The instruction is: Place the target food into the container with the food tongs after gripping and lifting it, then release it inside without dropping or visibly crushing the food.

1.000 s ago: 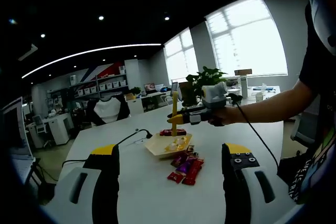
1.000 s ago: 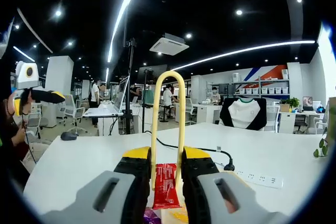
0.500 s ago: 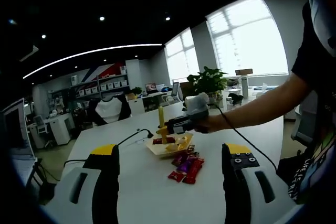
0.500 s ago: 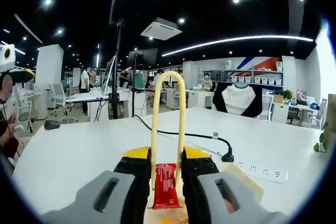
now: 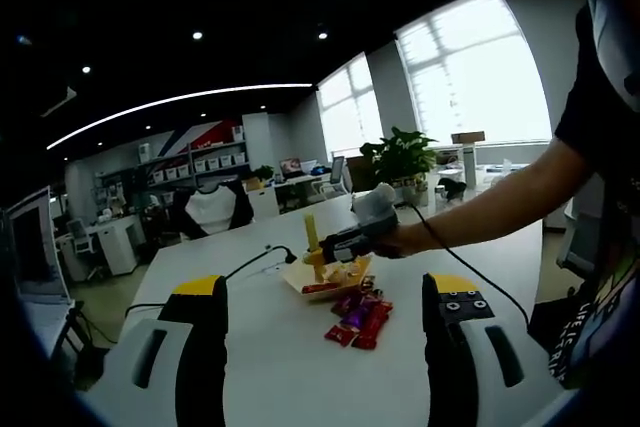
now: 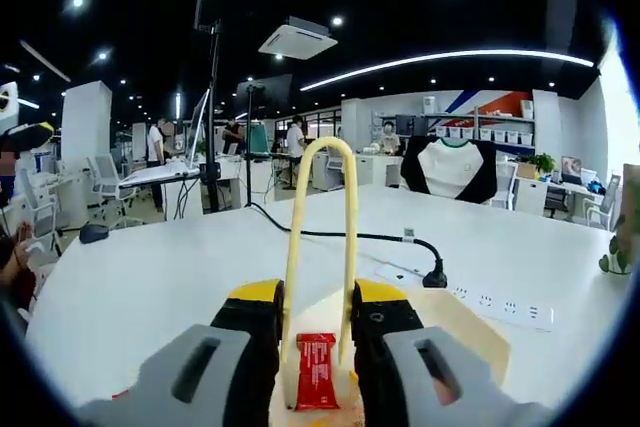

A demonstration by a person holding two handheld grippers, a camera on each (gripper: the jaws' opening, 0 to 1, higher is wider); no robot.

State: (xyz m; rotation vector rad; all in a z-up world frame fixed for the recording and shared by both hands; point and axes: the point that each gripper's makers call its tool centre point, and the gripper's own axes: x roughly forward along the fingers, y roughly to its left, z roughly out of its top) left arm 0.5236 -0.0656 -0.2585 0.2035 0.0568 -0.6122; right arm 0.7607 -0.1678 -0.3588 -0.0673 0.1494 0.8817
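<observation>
My right gripper [image 6: 315,295] is shut on yellow food tongs [image 6: 348,209], whose loop points away from me. A red snack packet [image 6: 316,384] sits between the tong arms, low over the cream tray [image 6: 470,339]. I cannot tell whether the tongs still pinch it. In the left gripper view a person's hand holds the right gripper [image 5: 340,243] over the tray [image 5: 296,281]. The tongs [image 5: 311,235] stand upright and the red packet [image 5: 318,288] rests at the tray's near edge. My left gripper [image 5: 325,289] hangs open nearer the table's front, with nothing between its fingers.
A pile of red and purple snack packets [image 5: 358,316] lies on the white table just in front of the tray. A white power strip [image 6: 500,309] and a black cable [image 6: 395,238] run behind the tray. A potted plant [image 5: 400,153] stands at the far edge.
The right gripper has come down and toward the tray with the tongs. The red packet has gone from hanging above the tray to lying in it. The left gripper stays open.
</observation>
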